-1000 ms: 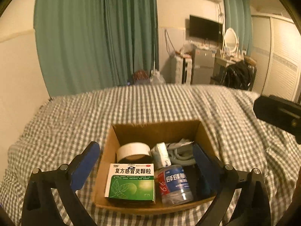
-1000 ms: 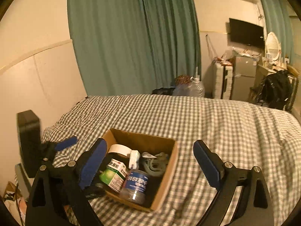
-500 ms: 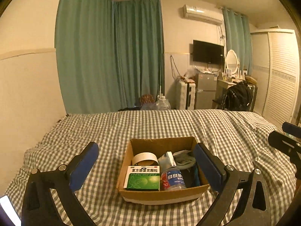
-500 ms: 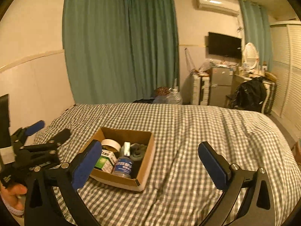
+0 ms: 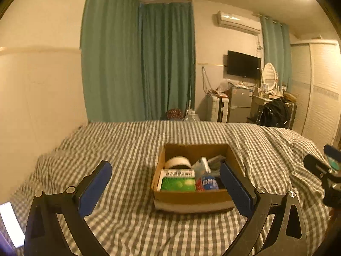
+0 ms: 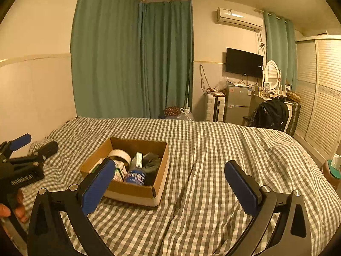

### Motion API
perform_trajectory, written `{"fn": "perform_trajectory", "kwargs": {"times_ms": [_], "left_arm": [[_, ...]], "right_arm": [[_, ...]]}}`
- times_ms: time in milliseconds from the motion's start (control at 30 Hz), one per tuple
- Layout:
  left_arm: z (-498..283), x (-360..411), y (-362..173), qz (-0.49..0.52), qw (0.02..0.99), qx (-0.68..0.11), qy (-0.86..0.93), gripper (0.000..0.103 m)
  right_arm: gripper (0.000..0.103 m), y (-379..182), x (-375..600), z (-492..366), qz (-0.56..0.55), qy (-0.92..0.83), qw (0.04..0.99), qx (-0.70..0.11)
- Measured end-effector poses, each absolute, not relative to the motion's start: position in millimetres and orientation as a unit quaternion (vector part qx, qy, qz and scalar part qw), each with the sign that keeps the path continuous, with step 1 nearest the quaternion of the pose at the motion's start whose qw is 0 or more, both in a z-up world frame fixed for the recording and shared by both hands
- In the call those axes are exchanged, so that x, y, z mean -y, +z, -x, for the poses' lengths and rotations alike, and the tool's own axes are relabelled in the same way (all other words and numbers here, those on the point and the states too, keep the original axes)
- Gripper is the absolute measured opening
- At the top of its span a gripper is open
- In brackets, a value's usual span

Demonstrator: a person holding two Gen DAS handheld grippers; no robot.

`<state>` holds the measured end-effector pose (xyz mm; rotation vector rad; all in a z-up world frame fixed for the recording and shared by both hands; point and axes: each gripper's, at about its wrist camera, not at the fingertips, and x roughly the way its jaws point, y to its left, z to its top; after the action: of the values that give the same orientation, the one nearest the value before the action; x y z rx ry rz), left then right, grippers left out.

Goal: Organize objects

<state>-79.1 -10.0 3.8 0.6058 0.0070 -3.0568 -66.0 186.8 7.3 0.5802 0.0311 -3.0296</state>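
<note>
Brown cardboard box [image 5: 191, 198] full of small things sat on the grey checked bed cover [image 6: 223, 149], ahead of the left tongs [image 5: 165, 176] and ahead-left of the right tongs [image 6: 169, 176], both spread wide and empty, probably ready to pick.

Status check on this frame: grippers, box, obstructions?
Left gripper open, empty. Right gripper open, empty. Cardboard box on checked bedspread, holding tape roll, green medicine box, bottle. Nothing blocking.
</note>
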Motion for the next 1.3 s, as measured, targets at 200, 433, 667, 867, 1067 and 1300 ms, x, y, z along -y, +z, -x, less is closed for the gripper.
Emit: {"fn": "perform_trajectory", "kwargs": {"times_ms": [200,433,667,867,1067,1300], "left_arm": [[61.4,18.7,-14.2,-0.198,0.030,-0.009,-0.980,0.103],[48.4,7.1,-19.0,-0.191,0.017,0.013,-0.981,0.103],[39.2,-5.7,-15.9,-0.182,0.009,0.035,-0.983,0.103],[36.7,-4.5,-12.4,-0.181,0.012,0.029,-0.983,0.103],[35.6,-4.4,-14.3,-0.185,0.012,0.028,-0.982,0.103],[34.0,-4.5,-15.5,-0.188,0.013,0.029,-0.982,0.103]], "right_arm": [[0.103,-16.5,-184.9,62.9,-0.182,-0.983,0.026,-0.015],[0.103,-21.2,-180.5,59.9,-0.178,-0.983,0.028,-0.029],[0.103,-16.3,-185.2,55.9,-0.173,-0.985,0.021,-0.017],[0.103,-12.9,-183.6,51.6,-0.165,-0.986,0.017,-0.013],[0.103,-13.2,-182.1,48.9,-0.166,-0.986,0.015,-0.015],[0.103,-12.8,-179.4,47.4,-0.165,-0.986,0.019,-0.019]]}}
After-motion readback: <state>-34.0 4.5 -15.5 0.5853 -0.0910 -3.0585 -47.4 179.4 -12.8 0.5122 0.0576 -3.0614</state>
